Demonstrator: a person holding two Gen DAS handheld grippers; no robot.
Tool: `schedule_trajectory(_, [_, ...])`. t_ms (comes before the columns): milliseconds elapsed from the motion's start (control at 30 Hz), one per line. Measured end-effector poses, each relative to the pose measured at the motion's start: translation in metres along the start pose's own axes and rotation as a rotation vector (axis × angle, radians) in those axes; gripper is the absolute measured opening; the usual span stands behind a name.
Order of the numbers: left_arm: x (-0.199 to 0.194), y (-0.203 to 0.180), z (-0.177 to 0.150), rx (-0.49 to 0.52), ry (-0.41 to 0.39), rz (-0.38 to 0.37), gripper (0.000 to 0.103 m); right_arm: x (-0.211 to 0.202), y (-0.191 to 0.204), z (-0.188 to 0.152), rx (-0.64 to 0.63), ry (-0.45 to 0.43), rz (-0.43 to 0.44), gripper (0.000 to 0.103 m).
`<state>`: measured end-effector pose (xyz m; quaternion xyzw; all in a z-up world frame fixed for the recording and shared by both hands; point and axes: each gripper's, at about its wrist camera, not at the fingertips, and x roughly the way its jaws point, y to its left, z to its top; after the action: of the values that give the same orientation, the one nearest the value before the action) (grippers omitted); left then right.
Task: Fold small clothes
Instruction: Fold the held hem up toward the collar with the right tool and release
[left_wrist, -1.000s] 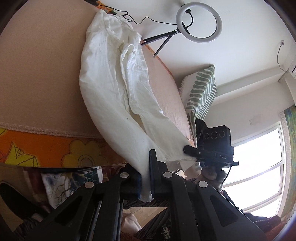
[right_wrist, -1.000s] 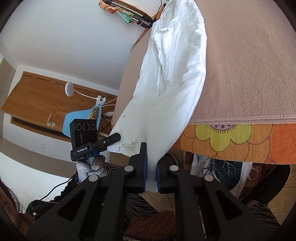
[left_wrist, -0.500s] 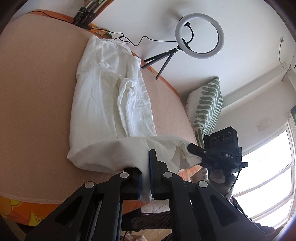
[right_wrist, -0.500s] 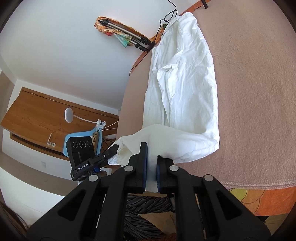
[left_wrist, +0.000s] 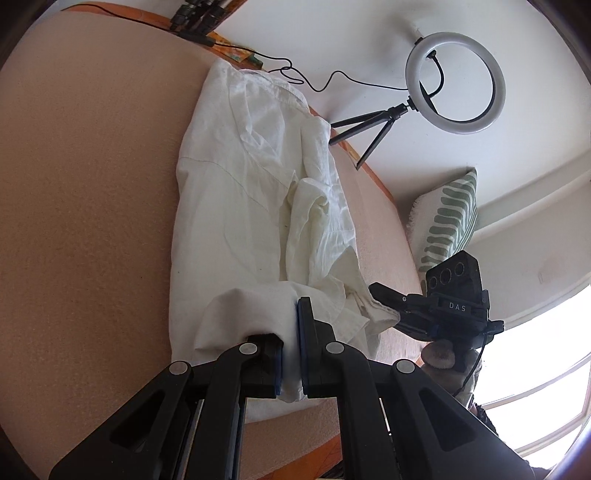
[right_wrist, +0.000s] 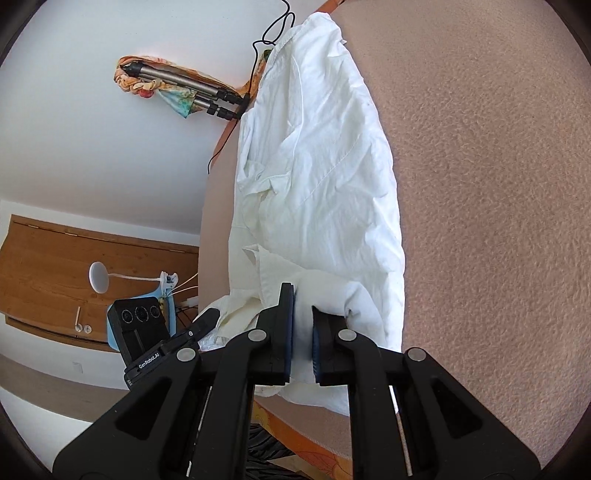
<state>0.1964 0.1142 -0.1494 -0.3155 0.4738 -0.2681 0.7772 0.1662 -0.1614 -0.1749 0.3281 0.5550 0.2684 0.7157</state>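
A white shirt (left_wrist: 240, 192) lies lengthwise on the pinkish-beige bed cover (left_wrist: 81, 206), collar at the far end. Its near hem is lifted and doubled back over the body. My left gripper (left_wrist: 291, 332) is shut on one corner of that hem. My right gripper (right_wrist: 301, 325) is shut on the other hem corner of the white shirt (right_wrist: 317, 177). Each gripper shows in the other's view: the right gripper (left_wrist: 391, 306) at the right, the left gripper (right_wrist: 207, 321) at the lower left. Both hold the hem just above the bed cover (right_wrist: 491, 229).
A ring light on a small tripod (left_wrist: 454, 81) stands at the bed's far edge, with a cable beside it. A green-patterned pillow (left_wrist: 447, 225) leans at the right. A folded tripod (right_wrist: 184, 88) lies past the collar. A wooden cabinet (right_wrist: 74, 266) is on the left.
Both grippers have carried the hem up from below the bed's edge and forward over the shirt. The hanging lower part now lies folded back on the bed.
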Motion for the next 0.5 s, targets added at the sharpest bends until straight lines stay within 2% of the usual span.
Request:
schedule_trajectory(167, [-0.004,-0.006,0.003,0.034,-0.007,0.025,0.010,0.004,-0.002,0.008,0.000,0.025,0.008,0.014])
schedule_trajectory(200, [-0.007,-0.008,0.004,0.036,-0.009,0.021,0.016,0.002,0.000,0.009,-0.008,0.029,0.010,0.017])
schedule_trajectory(233, [-0.010,-0.010,0.006,0.037,-0.017,0.019,0.029,-0.002,0.001,0.010,-0.016,0.026,0.018,0.024])
schedule_trajectory(267, [-0.016,-0.012,0.007,0.040,-0.042,0.021,0.037,-0.007,0.003,0.011,-0.025,0.013,0.023,0.037])
schedule_trajectory(300, [-0.025,-0.014,0.008,0.050,-0.082,0.023,0.050,-0.014,0.007,0.011,-0.041,-0.011,0.025,0.046])
schedule_trajectory(333, [-0.032,-0.016,0.009,0.059,-0.119,0.026,0.052,-0.023,0.010,0.011,-0.061,-0.047,0.026,0.059])
schedule_trajectory(367, [-0.038,-0.017,0.012,0.062,-0.140,0.025,0.052,-0.032,0.013,0.012,-0.079,-0.074,0.030,0.063])
schedule_trajectory(433, [-0.049,-0.018,0.015,0.065,-0.163,0.005,0.052,-0.046,0.019,0.011,-0.111,-0.104,0.034,0.063])
schedule_trajectory(500, [-0.059,-0.021,0.013,0.092,-0.195,0.020,0.052,-0.057,0.029,0.006,-0.177,-0.127,0.022,0.063])
